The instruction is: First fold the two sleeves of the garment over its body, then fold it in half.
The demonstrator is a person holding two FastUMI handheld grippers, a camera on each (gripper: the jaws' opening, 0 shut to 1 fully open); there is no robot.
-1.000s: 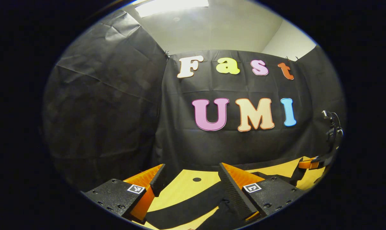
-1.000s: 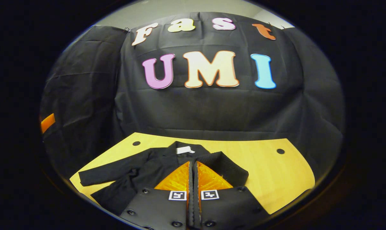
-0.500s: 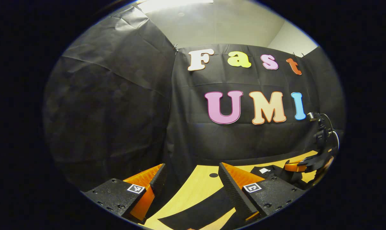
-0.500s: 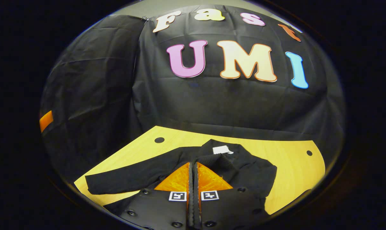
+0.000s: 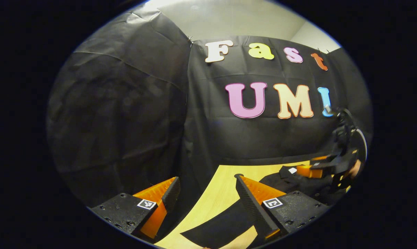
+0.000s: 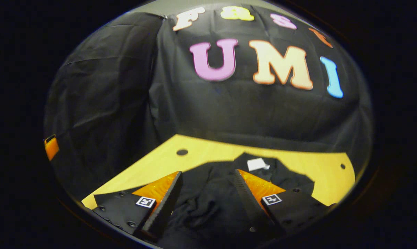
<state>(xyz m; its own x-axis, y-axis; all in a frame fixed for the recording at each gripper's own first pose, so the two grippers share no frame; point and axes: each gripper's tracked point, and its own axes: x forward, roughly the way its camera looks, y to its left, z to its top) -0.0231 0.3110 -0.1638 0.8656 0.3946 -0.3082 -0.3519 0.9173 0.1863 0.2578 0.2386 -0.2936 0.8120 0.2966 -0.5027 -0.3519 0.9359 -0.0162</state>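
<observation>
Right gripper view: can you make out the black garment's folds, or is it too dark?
Right gripper view: the black garment shows only faint wrinkles between the open fingers; its white neck label stands out; the table is evenly lit. Left gripper view: a sleeve reads as a flat dark shape, and fisheye bends the table edge.

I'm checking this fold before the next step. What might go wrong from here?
The right gripper hangs open over the garment, whose cloth looks bunched between its jaws, so the sleeve fold may set crooked. The other sleeve lies flat near the table edge; the open left gripper may snag only part of it.
</observation>
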